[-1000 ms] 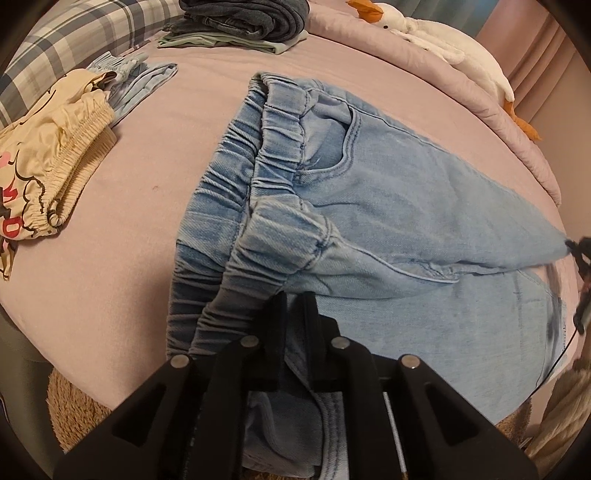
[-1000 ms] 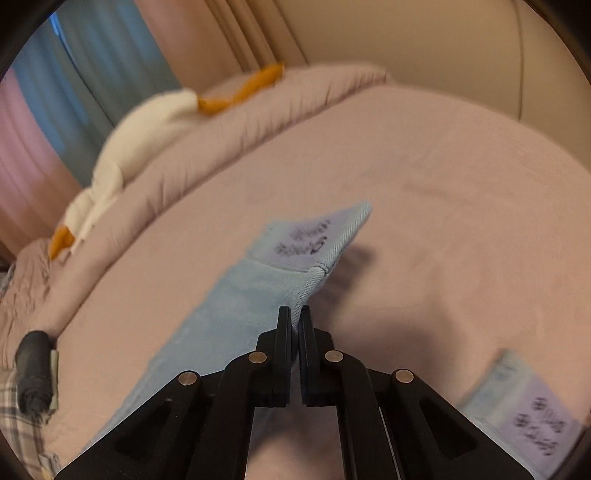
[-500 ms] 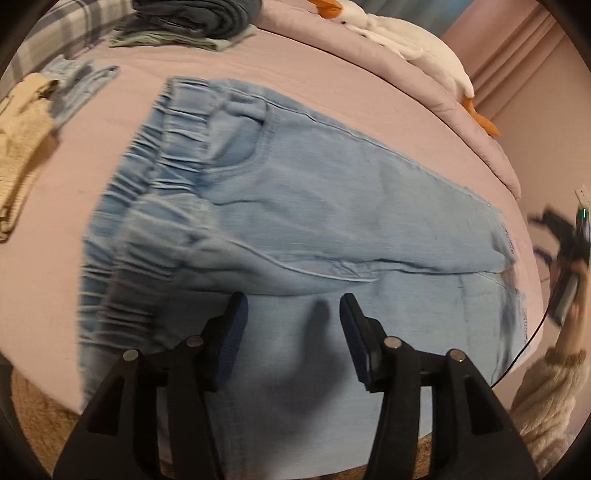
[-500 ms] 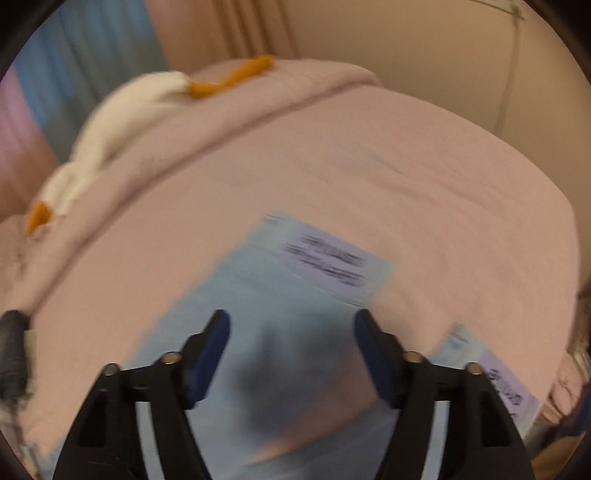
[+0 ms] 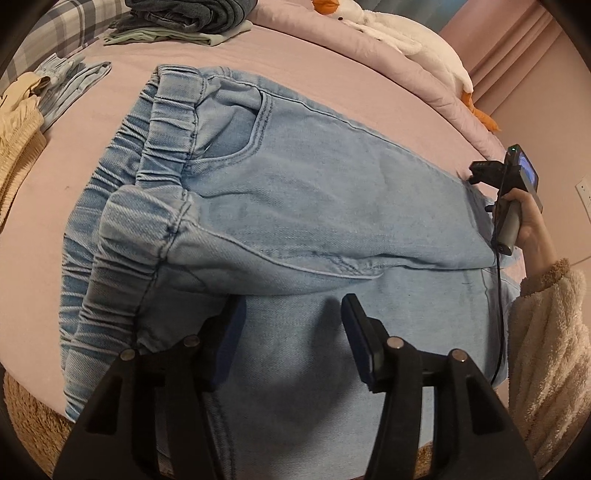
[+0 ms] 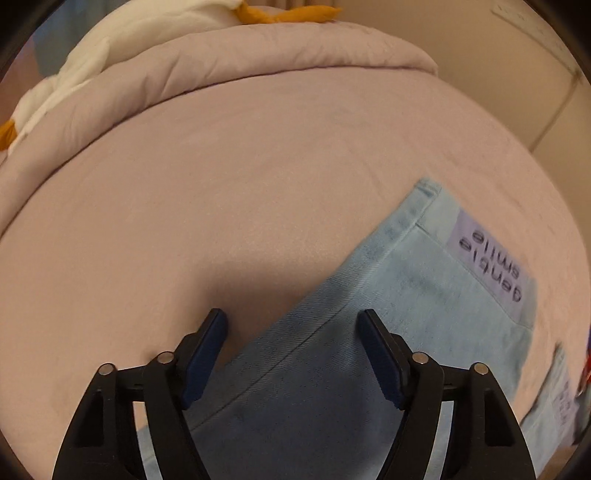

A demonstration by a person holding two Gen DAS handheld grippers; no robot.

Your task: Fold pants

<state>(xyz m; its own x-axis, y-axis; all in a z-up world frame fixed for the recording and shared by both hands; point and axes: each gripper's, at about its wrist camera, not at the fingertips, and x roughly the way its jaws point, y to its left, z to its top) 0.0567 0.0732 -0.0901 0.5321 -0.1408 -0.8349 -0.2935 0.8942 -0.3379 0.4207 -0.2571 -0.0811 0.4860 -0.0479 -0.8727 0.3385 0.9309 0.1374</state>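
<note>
Light blue jeans (image 5: 295, 206) lie spread on the pink bed, elastic waistband (image 5: 147, 192) at the left, one leg folded over the other. My left gripper (image 5: 291, 332) is open and empty, just above the near leg. My right gripper (image 6: 291, 350) is open and empty above the leg's hem end (image 6: 424, 295), which carries a lilac label (image 6: 491, 269). The right gripper also shows in the left wrist view (image 5: 480, 173), held by a hand at the hem.
Folded dark clothes (image 5: 188, 18) are stacked at the back left. Cream patterned clothing (image 5: 18, 140) and pale blue fabric (image 5: 70, 88) lie at the left. A white goose plush (image 5: 406, 40) rests on the rolled pink duvet (image 6: 221, 62) at the back.
Both grippers were shut on the jeans a second ago; both have let go and opened. The jeans now lie flat on the bed. The right gripper has swung left of the hem.
</note>
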